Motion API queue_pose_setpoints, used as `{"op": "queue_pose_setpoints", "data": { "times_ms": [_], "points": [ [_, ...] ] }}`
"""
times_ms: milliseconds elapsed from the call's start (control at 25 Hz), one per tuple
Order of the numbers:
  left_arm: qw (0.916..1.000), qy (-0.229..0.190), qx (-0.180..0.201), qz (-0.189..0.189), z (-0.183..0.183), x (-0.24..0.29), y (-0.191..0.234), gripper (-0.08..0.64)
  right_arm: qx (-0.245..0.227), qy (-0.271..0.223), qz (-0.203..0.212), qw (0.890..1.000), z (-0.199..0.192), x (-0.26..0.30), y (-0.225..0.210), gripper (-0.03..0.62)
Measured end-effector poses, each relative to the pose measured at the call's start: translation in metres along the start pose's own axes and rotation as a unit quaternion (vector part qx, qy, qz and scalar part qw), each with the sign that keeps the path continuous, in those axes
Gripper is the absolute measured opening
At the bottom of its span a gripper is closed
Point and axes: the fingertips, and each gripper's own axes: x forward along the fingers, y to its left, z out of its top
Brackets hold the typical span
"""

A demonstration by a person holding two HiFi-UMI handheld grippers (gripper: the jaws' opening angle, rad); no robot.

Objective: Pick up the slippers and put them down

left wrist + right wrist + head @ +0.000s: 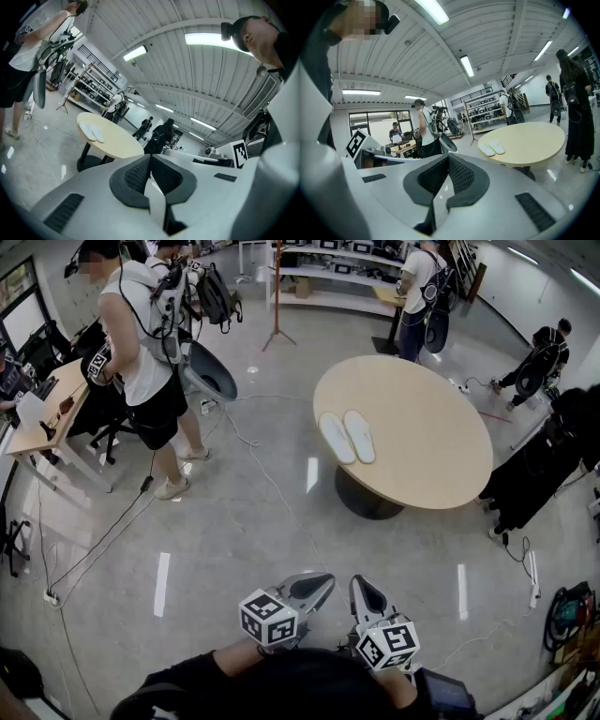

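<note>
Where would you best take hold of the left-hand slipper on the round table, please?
By its near end, I would say, coming in low from the side of the table facing us. The left slipper lies flat with that end close to the rim, while the other slipper crowds its right side.

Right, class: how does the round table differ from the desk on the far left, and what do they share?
The round table has a circular top; the desk a rectangular one. The table stands on one dark central pedestal; the desk on thin legs. The table bears two white slippers; the desk none. Both tops are pale wood-coloured.
</note>
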Motion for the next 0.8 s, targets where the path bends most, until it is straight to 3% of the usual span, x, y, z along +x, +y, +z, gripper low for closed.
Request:
{"op": "queue_pose_setpoints", "data": {
  "times_ms": [200,400,600,800],
  "points": [
    [0.9999,-0.002,-0.015,-0.007,-0.007,-0.011,0.009,0.023,0.019,-0.008,0.002,1.0,-0.014,0.006,0.011,0.015],
    [0.9986,0.038,-0.037,-0.012,-0.036,-0.011,0.004,0.023,0.065,-0.012,-0.039,0.997,-0.033,-0.016,-0.007,0.017],
    [0.9985,0.042,-0.025,-0.024,-0.034,0.027,0.015,0.023,0.095,-0.056,-0.116,0.987,-0.026,-0.035,-0.084,0.017],
    [0.9972,0.053,-0.028,-0.044,-0.045,0.037,0.013,0.023,0.116,-0.098,-0.223,0.963,-0.02,-0.093,-0.141,0.017]
  ]
}}
